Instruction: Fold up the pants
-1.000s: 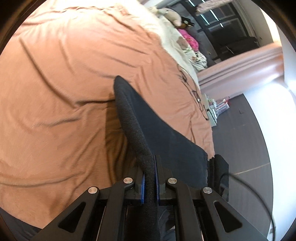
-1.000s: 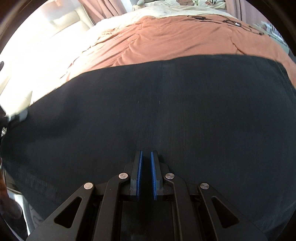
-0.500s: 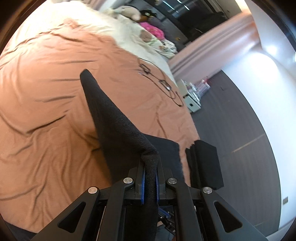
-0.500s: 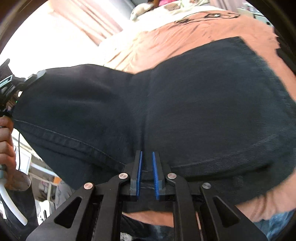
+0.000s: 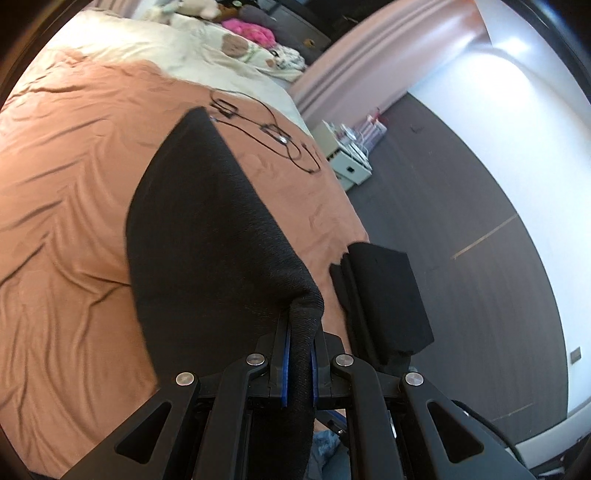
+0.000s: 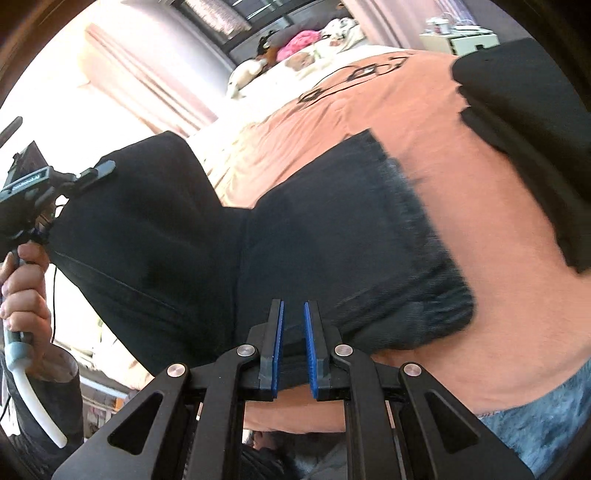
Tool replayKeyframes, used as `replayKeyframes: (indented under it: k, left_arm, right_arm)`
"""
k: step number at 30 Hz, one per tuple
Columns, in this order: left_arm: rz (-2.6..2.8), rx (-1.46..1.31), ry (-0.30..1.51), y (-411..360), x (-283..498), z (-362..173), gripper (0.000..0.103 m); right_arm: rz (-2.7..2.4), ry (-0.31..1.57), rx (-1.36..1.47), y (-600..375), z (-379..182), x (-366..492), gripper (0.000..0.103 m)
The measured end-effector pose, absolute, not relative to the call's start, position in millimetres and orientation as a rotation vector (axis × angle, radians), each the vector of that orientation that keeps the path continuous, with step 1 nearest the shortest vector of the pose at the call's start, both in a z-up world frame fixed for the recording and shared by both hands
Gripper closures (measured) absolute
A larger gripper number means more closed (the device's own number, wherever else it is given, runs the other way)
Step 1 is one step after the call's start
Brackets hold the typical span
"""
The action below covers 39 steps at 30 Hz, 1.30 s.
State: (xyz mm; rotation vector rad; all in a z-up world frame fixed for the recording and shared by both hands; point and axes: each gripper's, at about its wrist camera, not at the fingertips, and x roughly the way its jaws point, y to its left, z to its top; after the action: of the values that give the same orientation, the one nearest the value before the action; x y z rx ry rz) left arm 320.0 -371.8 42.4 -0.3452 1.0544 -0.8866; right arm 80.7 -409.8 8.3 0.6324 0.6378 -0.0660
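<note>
The black pants (image 5: 207, 236) hang over the orange bedspread (image 5: 66, 177). My left gripper (image 5: 299, 365) is shut on a thick fold of their edge and holds it up. In the right wrist view the pants (image 6: 314, 236) spread from the left gripper (image 6: 99, 170), held high at the left, down to my right gripper (image 6: 293, 339). Its blue pads are a little apart with the cloth's edge between them. The frayed hems (image 6: 413, 206) lie on the bed at the right.
A folded black garment (image 5: 384, 288) lies at the bed's right edge; it also shows in the right wrist view (image 6: 532, 122). A black cable with glasses (image 5: 273, 136) lies farther up the bed. Pillows and toys (image 5: 240, 33) are at the head. Dark floor (image 5: 461, 229) lies to the right.
The left gripper has swung the held edge up and to the right. The pants have come off the bed and now hang folded between the two grippers, with the hems laid down.
</note>
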Motion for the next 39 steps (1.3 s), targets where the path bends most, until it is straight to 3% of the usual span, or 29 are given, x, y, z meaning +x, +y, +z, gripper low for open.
replayKeyframes:
  k: [1, 3, 5, 24, 27, 31, 39]
  left_arm:
    - [-0.897, -0.336, 1.064, -382, 320, 40, 0.095]
    - [-0.919, -0.316, 1.080, -401, 320, 35, 0.095]
    - [-0.936, -0.302, 1.096, -417, 320, 30, 0.095]
    - [-0.997, -0.138, 1.234, -541, 301, -27, 0.095]
    - [-1.031, -0.083, 1.261, -551, 289, -33, 0.083]
    - [-1.114, -0.096, 1.278, -545, 278, -34, 0.059]
    - [-1.000, -0.122, 1.260, -499, 302, -43, 0.057]
  right_arm:
    - [-0.074, 0.636, 0.636, -414, 8, 76, 0.089]
    - [-0.086, 0.624, 0.647, -419, 7, 66, 0.053]
    - [-0.109, 0.597, 0.652, -421, 7, 55, 0.040]
    - [-0.199, 0.568, 0.748, -443, 5, -13, 0.039]
    - [-0.196, 0.562, 0.757, -444, 7, -18, 0.039]
    - [-0.191, 0.549, 0.760, -442, 11, -27, 0.039]
    - [-0.160, 0.500, 0.788, -451, 12, -20, 0.039]
